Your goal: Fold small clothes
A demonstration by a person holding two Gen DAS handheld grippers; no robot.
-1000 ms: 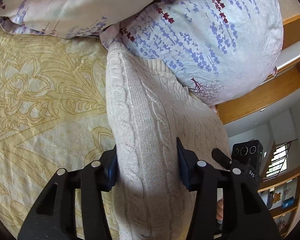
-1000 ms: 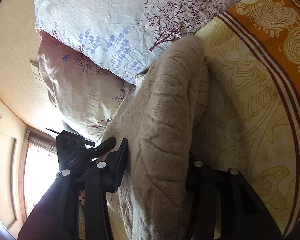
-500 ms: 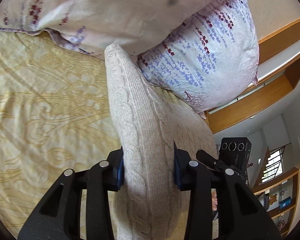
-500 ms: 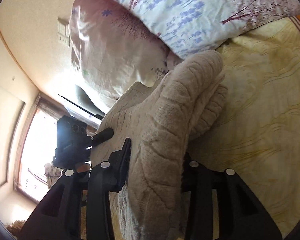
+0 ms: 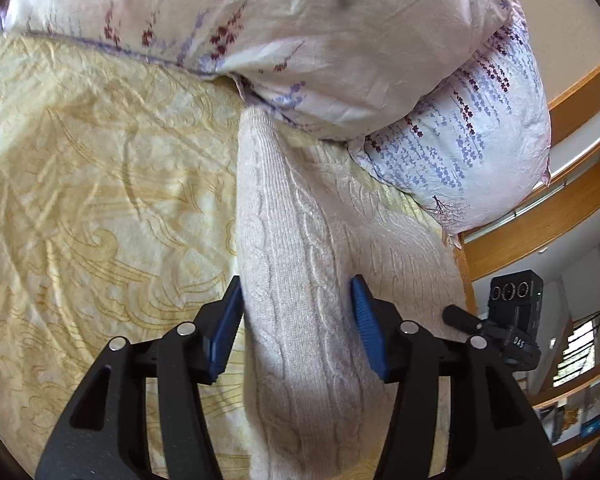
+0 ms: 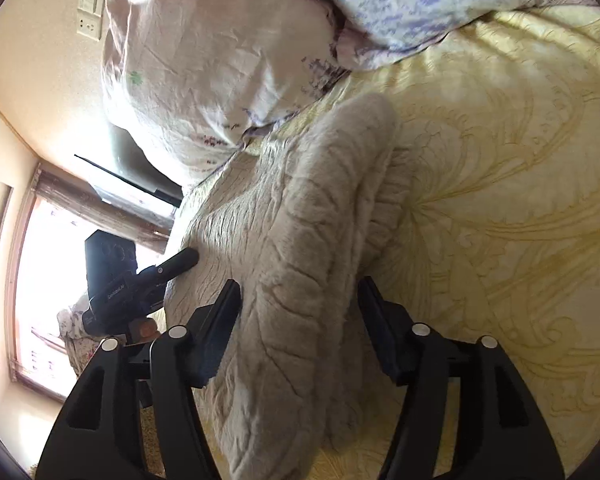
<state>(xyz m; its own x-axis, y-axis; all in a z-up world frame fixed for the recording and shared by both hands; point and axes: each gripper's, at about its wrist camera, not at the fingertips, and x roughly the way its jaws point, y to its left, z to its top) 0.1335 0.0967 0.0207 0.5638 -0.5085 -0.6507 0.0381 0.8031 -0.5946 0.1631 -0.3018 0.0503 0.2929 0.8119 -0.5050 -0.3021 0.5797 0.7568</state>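
A cream cable-knit sweater lies folded on the yellow patterned bedspread, its far end against the pillows. My left gripper straddles a thick fold of it, jaws pressing both sides. In the right wrist view the same sweater runs between the jaws of my right gripper, which hold the other bunched edge. Each gripper shows in the other's view, the right one and the left one.
Two floral pillows lie at the bed's head, also in the right wrist view. A wooden headboard ledge lies right, a bright window left. Bedspread stretches right of the sweater.
Both grippers have swung with the sweater toward the pillows and lowered it onto the bedspread. Both jaws have widened slightly around the folds.
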